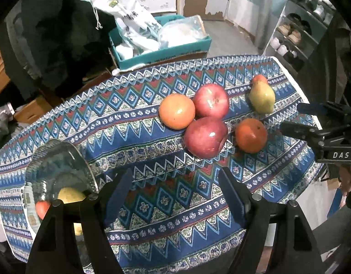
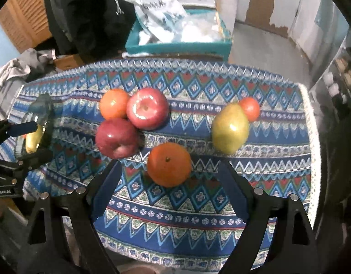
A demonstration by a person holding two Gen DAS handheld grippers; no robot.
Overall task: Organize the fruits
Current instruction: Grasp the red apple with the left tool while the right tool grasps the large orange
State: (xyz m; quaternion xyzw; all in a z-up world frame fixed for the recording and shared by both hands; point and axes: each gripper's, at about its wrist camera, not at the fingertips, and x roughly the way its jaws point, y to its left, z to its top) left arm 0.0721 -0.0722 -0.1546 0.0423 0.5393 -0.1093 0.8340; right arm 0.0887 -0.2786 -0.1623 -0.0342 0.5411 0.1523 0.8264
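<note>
Two red apples point(image 1: 211, 100) point(image 1: 205, 137), two oranges point(image 1: 177, 111) point(image 1: 251, 135), a green pear point(image 1: 262, 96) and a small red fruit point(image 1: 259, 79) lie on the patterned cloth. A glass bowl point(image 1: 56, 159) at left holds a yellow pear point(image 1: 70, 195) and a small red fruit point(image 1: 43, 208). My left gripper point(image 1: 175, 191) is open and empty, beside the bowl. My right gripper point(image 2: 170, 178) is open, its jaws just short of the near orange point(image 2: 169, 164). The pear point(image 2: 230, 129) and apples point(image 2: 148, 108) point(image 2: 117, 138) lie beyond it.
The cloth-covered table point(image 1: 152, 217) ends close at the right point(image 2: 312, 137) and far edges. Behind it stand a teal box point(image 1: 161, 54) with plastic bags, a dark garment point(image 1: 61, 34) and a shoe shelf point(image 1: 296, 29). The right gripper shows in the left wrist view point(image 1: 298, 119).
</note>
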